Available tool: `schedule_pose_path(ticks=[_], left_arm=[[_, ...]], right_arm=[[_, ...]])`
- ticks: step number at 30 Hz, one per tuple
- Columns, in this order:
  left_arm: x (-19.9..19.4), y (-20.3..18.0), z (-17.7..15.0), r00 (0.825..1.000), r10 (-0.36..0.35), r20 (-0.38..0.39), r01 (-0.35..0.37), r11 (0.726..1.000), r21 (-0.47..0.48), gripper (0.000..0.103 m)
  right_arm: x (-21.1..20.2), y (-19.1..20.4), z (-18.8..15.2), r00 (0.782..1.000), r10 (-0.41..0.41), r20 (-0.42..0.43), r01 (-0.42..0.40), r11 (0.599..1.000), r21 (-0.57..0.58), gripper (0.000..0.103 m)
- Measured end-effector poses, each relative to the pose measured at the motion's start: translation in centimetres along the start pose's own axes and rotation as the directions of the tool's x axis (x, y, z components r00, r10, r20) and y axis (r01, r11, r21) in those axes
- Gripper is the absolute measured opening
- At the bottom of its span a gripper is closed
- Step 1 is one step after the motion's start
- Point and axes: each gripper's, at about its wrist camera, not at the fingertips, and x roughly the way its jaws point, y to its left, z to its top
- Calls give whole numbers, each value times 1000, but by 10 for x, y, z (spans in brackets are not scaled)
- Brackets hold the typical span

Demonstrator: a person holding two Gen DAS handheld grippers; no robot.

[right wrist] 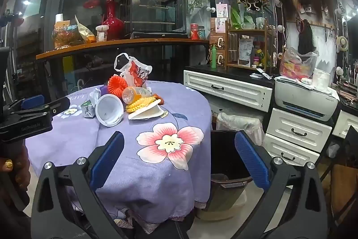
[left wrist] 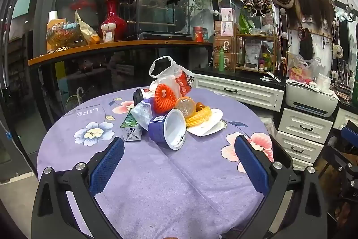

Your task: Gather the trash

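Observation:
A heap of trash lies on the round table with a purple flowered cloth (left wrist: pixel 156 171). In it I see a blue paper cup (left wrist: pixel 166 129) on its side, a green carton (left wrist: pixel 131 128), an orange foam net (left wrist: pixel 162 97), a yellow foam net (left wrist: pixel 199 115), a clear plastic bottle (left wrist: pixel 185 105), a white plastic bag (left wrist: pixel 172 77) and a white paper plate (left wrist: pixel 208 124). My left gripper (left wrist: pixel 179 145) hovers open just short of the cup, holding nothing. My right gripper (right wrist: pixel 179 142) is open over the table's near right edge, empty. The same heap shows farther off, with the cup (right wrist: pixel 109 110) and the bottle (right wrist: pixel 136 93).
A dark bin (right wrist: pixel 226 171) stands on the floor right of the table. White drawers (right wrist: pixel 295 133) and a printer (right wrist: pixel 306 102) line the right wall. A wooden counter (left wrist: pixel 120 46) with a red vase (left wrist: pixel 113 19) runs behind. The left gripper (right wrist: pixel 33 113) enters the right view.

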Motion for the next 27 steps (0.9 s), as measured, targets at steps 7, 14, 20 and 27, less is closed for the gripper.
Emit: schedule_pose_path(ticks=[7,14,20,27], left_arm=[[1,8,1,1000,-8,-7,8,1000,-7,98],[0,2,-2,1000,0,-7,0,1000,-5,98],[4,2,-3,1000,1,-9,-1,1000,-2,98],[5,2,-4,1000,-1,-13,1,1000,0,98]], right_arm=[[0,1,-1,1000,7,12,-7,1000,-8,98],[1,-2,-1,1000,10,-1,-10,1000,2,98],[1,-2,-2,1000,13,-1,-13,1000,1,98],[1,-2,-2,1000,17,-2,-17,1000,-1,98]])
